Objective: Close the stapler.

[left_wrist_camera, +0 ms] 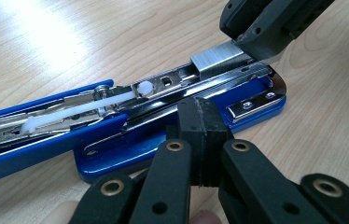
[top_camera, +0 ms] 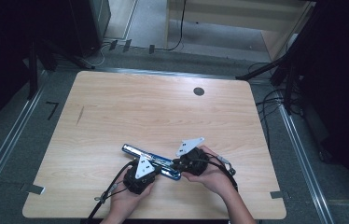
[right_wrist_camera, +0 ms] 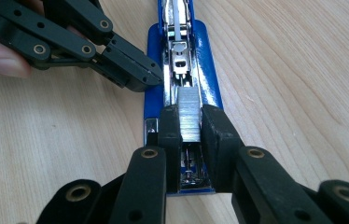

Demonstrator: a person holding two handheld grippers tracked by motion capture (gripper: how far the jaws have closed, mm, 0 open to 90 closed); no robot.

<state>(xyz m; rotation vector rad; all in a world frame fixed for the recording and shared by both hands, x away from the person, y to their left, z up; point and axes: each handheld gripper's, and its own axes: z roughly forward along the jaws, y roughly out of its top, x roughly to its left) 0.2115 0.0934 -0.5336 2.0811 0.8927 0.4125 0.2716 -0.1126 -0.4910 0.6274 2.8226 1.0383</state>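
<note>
From the high view, a blue stapler [top_camera: 150, 161] lay opened flat near the front edge of the wooden desk [top_camera: 116, 107], between the person's 2 hands. The left tongs [top_camera: 141, 173] and right tongs [top_camera: 192, 159] met over its near end, probably so that one could steady it while the other loaded it.

In the left gripper view, the left tongs [left_wrist_camera: 204, 135] were pressed together with nothing between them, their tips resting against the stapler's [left_wrist_camera: 130, 126] blue base just beside the metal channel. That looked like bracing, to keep the stapler from sliding. The right tongs [left_wrist_camera: 252, 32] came in from above with a strip of staples [left_wrist_camera: 217, 60] over the channel's end.

In the right gripper view, the right tongs [right_wrist_camera: 191, 123] were pinching the strip of staples [right_wrist_camera: 189, 116] from both sides, held in line with the open channel of the stapler [right_wrist_camera: 182, 70], apparently to drop it in. The left tongs [right_wrist_camera: 135, 74] touched the blue base at the side.
</note>
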